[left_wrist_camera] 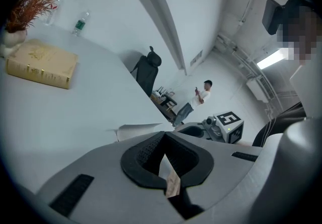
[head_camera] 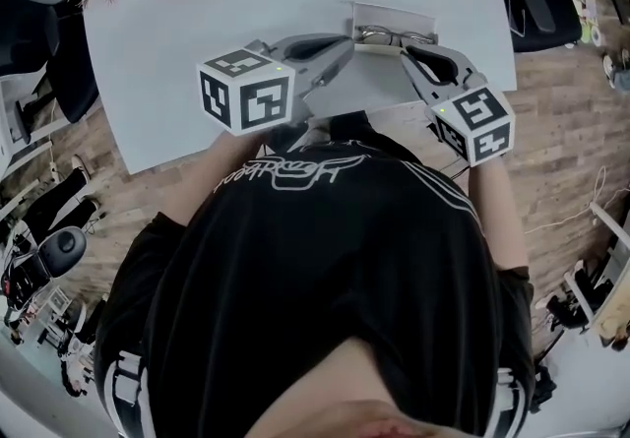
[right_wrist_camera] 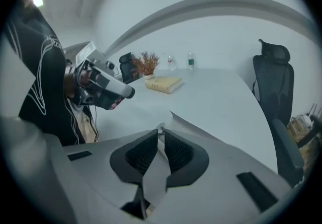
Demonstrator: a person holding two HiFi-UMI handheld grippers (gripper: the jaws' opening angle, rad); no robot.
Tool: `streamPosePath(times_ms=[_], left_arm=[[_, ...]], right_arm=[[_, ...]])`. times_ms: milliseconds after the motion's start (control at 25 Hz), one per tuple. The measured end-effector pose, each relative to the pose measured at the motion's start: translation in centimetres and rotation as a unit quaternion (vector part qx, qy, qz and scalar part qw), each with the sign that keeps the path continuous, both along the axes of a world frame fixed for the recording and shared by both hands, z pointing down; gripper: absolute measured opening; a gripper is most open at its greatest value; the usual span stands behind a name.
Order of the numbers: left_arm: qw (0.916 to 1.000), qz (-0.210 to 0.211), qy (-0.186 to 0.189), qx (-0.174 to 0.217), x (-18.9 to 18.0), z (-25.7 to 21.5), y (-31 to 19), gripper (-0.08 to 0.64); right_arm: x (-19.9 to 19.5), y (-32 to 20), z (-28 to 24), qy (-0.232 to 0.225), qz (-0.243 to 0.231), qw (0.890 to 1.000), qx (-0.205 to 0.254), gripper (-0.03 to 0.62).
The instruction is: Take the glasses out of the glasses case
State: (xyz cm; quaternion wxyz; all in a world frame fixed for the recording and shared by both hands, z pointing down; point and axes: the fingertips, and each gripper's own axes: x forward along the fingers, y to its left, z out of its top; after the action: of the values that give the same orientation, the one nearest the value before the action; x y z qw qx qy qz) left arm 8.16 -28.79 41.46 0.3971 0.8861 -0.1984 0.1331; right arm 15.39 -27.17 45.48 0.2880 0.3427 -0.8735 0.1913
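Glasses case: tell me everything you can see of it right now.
The glasses case is pale grey-white, thin-walled, apparently a stiff fold-flat kind. It sits open on the white table, near the person's edge, with wire-framed glasses lying inside against its far wall. The left gripper and right gripper meet it from either side: the right one's fingers are shut on a thin white flap of it, and the left one's appear shut on its left edge.

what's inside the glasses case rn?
The glasses lie in the open glasses case; their frame shows. The left gripper and right gripper cover its near part, so anything else there is hidden.
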Motion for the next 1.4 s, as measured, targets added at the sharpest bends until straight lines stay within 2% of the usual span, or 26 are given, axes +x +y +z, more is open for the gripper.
streamPosePath(times_ms=[280, 520, 640, 720, 880, 1040, 1400], left_arm=[[0.9996, -0.024, -0.004, -0.016, -1.1, 1.0, -0.9, 0.008], [0.9984, -0.047, -0.003, -0.029, -2.4, 1.5, -1.6, 0.008], [0.9981, -0.052, -0.003, -0.033, -2.7, 1.8, -1.7, 0.008], [0.9977, -0.057, -0.002, -0.035, -2.9, 1.9, -1.7, 0.008], [0.9968, -0.07, 0.003, -0.039, -3.5, 1.9, -1.8, 0.008], [0.9963, -0.076, 0.002, -0.04, -4.2, 1.9, -1.9, 0.008], [0.9945, -0.091, 0.007, -0.052, -5.5, 2.3, -1.7, 0.008]], right_arm=[[0.2, -2.0, 2.6, 0.099, -0.069, 0.992, 0.02, 0.012], [-0.1, -2.6, 4.2, 0.132, -0.113, 0.985, 0.008, 0.061], [-0.3, -2.8, 5.0, 0.154, -0.131, 0.979, 0.008, 0.066], [-0.1, -2.9, 5.5, 0.182, -0.147, 0.972, 0.018, 0.067], [-0.2, -3.0, 6.5, 0.245, -0.191, 0.95, 0.041, 0.066], [-0.6, -3.1, 7.2, 0.28, -0.221, 0.933, 0.051, 0.066], [-0.5, -3.1, 8.4, 0.312, -0.25, 0.916, 0.04, 0.06]])
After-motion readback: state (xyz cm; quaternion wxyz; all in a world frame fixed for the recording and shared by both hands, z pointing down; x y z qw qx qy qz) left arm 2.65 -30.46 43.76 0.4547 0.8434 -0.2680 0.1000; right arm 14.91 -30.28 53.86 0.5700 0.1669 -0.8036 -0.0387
